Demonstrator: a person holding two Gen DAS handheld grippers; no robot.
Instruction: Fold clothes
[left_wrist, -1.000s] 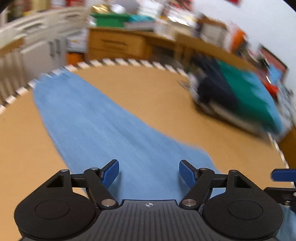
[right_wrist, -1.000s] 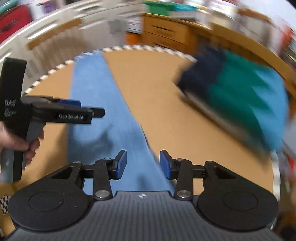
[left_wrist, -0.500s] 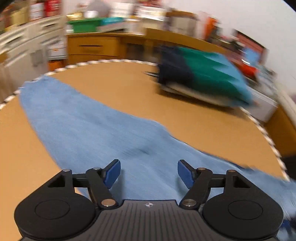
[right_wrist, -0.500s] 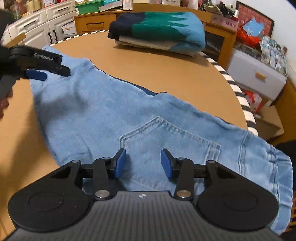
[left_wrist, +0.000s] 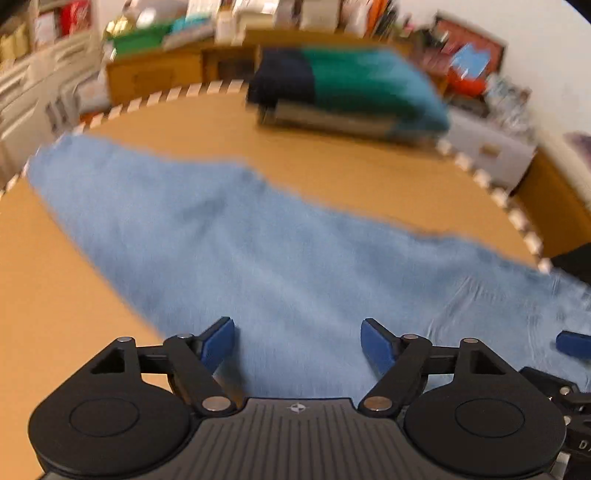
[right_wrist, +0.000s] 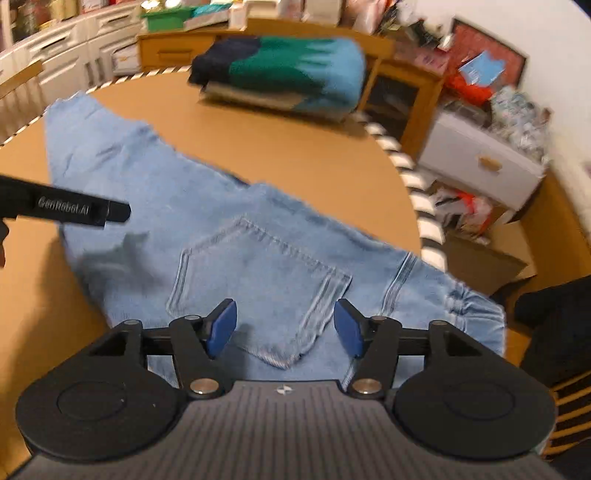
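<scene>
Right gripper opening wider over jeans pocket (nothing pinched); left gripper spread.

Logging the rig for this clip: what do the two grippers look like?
Both look the same. The left gripper and right gripper each have a dark grey ribbed body with a small round emblem, two black disc-shaped housings, black linkage arms with silver pivot pins, and blue finger pads. From the right wrist view, the left gripper's black side bar carries white "GenRobot.AI" lettering. No cables or sleeves show.
</scene>
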